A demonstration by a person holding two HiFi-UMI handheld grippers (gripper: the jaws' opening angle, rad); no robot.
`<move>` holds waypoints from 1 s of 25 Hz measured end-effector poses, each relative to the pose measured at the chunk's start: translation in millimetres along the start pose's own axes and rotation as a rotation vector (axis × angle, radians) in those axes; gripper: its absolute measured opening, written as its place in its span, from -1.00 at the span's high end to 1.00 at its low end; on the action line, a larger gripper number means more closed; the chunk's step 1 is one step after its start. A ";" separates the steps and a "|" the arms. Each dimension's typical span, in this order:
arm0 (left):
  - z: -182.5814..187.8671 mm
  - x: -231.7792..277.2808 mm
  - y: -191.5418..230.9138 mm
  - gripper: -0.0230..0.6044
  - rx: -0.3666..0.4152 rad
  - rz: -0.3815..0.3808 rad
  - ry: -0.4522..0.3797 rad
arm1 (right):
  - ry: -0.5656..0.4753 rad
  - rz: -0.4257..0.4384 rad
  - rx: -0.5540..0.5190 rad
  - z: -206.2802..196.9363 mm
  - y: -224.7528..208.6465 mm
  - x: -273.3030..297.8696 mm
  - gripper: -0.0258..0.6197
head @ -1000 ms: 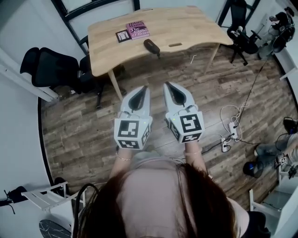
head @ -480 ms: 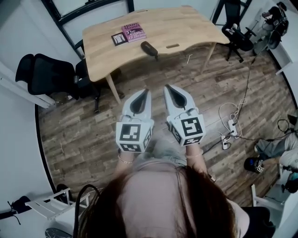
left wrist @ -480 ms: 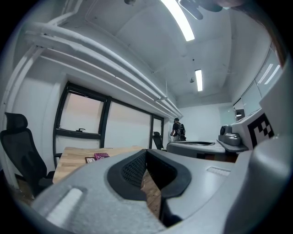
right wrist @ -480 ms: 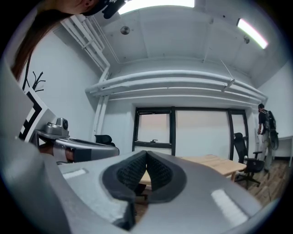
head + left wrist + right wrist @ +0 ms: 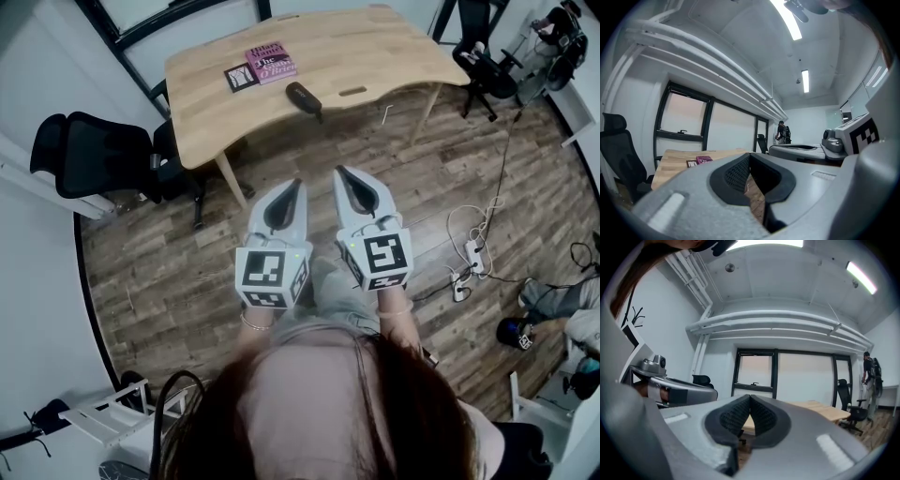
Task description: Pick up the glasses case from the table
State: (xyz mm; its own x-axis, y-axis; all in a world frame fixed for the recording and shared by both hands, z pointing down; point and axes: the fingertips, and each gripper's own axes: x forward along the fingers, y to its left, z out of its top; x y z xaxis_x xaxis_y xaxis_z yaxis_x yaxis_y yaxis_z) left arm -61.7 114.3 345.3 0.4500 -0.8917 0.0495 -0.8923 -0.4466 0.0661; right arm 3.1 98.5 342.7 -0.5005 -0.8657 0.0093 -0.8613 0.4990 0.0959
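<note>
– Locating the task's thing in the head view: where does the dark, oblong glasses case (image 5: 303, 96) lie?

– On the pale wooden table (image 5: 394, 52), near its front edge and well apart from both grippers. A pink book (image 5: 271, 61) and a black-and-white marker card (image 5: 242, 76) lie side by side further back on the same top.

– How do the jaws stand?

– The grey left gripper (image 5: 297, 182) and the grey right gripper (image 5: 338, 170) are held side by side over the brown plank floor (image 5: 178, 262), pointing toward the table. Each gripper view shows the black ribbed pads meeting at the tips, with nothing between them.

– What stands beside the table?

– A black office chair (image 5: 89, 155), at the table's left end.
</note>
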 end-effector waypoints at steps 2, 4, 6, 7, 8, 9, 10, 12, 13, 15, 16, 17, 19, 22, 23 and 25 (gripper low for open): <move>0.9 9.4 4.2 0.91 0.003 0.002 0.000 | 0.004 -0.001 -0.007 -1.5 -6.1 9.1 0.91; 2.2 20.0 8.2 0.91 0.008 0.003 0.003 | 0.011 -0.003 -0.016 -3.2 -12.5 18.4 0.91; 3.1 31.5 12.1 0.91 0.010 0.004 0.006 | 0.021 -0.004 -0.023 -5.7 -19.6 27.9 0.91; 3.5 37.5 13.9 0.91 0.011 0.005 0.007 | 0.025 -0.004 -0.025 -7.0 -23.1 32.5 0.91; 4.0 43.3 15.7 0.91 0.012 0.006 0.008 | 0.028 -0.003 -0.025 -8.0 -26.7 37.0 0.91; 4.7 49.1 17.4 0.91 0.014 0.007 0.009 | 0.030 -0.002 -0.026 -8.7 -30.4 41.2 0.91; 5.5 54.8 19.1 0.91 0.015 0.008 0.010 | 0.031 0.000 -0.027 -9.3 -34.1 45.3 0.91; 6.9 66.1 22.5 0.91 0.018 0.010 0.012 | 0.032 0.002 -0.030 -10.4 -41.7 53.6 0.91; 7.3 71.9 24.3 0.91 0.020 0.011 0.013 | 0.032 0.004 -0.031 -11.0 -45.7 58.0 0.91; 7.8 84.3 28.5 0.91 0.024 0.013 0.014 | 0.033 0.010 -0.034 -12.6 -53.7 67.7 0.91; 7.9 90.6 30.9 0.91 0.025 0.015 0.015 | 0.034 0.014 -0.034 -13.4 -57.2 73.0 0.91; 7.9 97.1 33.4 0.91 0.027 0.018 0.017 | 0.035 0.017 -0.034 -14.3 -60.6 78.4 0.91; 8.8 111.1 38.2 0.91 0.028 0.023 0.019 | 0.037 0.023 -0.034 -15.6 -67.8 89.4 0.91; 11.5 132.2 45.1 0.91 0.027 0.032 0.019 | 0.042 0.036 -0.019 -17.4 -79.8 105.9 0.91; 12.1 139.2 48.1 0.91 0.027 0.036 0.018 | 0.045 0.043 -0.011 -18.4 -83.9 112.2 0.91; 12.6 152.8 55.0 0.91 0.025 0.048 0.018 | 0.050 0.058 0.006 -20.9 -91.7 125.4 0.91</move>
State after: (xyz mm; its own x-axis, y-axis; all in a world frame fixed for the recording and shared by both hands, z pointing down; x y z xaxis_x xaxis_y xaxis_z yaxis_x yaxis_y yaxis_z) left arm -42.5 -47.5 344.0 0.4073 -0.9106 0.0696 -0.9133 -0.4055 0.0387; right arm 21.2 -56.7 355.9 -0.5450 -0.8360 0.0640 -0.8314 0.5487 0.0874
